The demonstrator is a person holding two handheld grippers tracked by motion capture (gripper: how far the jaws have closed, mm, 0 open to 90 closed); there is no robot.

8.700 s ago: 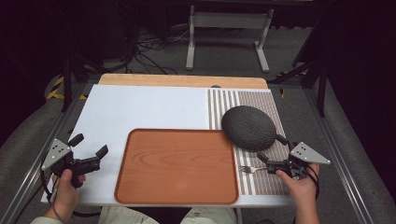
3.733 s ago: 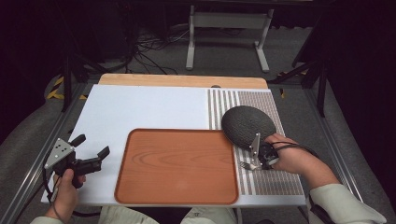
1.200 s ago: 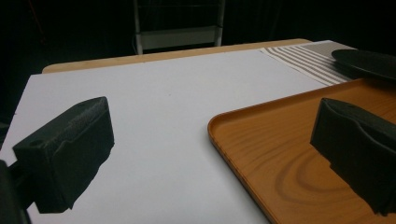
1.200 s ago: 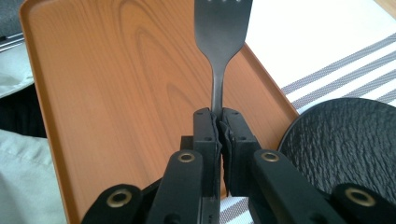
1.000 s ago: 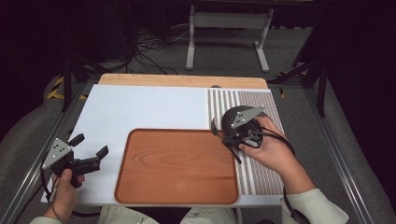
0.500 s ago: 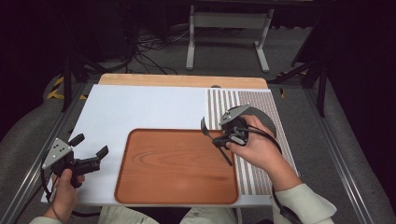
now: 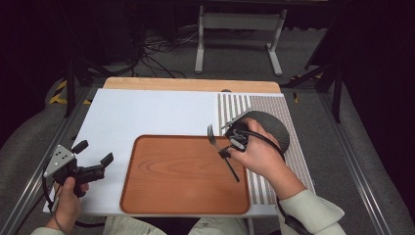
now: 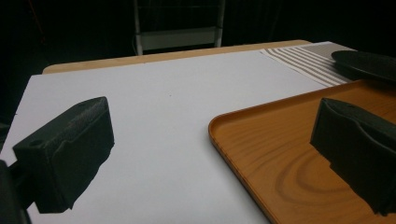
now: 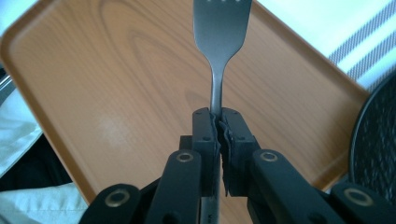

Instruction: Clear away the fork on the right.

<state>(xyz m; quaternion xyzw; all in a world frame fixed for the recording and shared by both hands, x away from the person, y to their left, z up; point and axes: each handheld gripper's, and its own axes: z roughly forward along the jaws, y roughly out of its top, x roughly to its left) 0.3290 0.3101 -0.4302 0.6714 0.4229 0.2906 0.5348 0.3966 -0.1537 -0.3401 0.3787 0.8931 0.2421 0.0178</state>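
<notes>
A metal fork (image 7: 212,135) is clamped by its handle in my right gripper (image 7: 225,152), tines pointing to the far side, over the right part of the brown wooden tray (image 7: 171,181). In the right gripper view the jaws are closed on the fork (image 9: 221,28) neck, at the gripper (image 9: 218,128), above the tray (image 9: 116,70). A dark round plate (image 7: 276,129) lies on the striped placemat (image 7: 293,164) behind the right hand. My left gripper (image 7: 94,152) is held open left of the tray, with nothing between its fingers (image 8: 70,144).
The tray lies on a white board (image 7: 147,117) with a wooden strip along its far edge. The left gripper view has the tray rim (image 8: 243,154) and the plate edge (image 8: 369,63) at right. Metal rails run along both table sides.
My right gripper has carried the fork left, off the placemat beside the plate and over the tray's right part. The left gripper has stayed put.
</notes>
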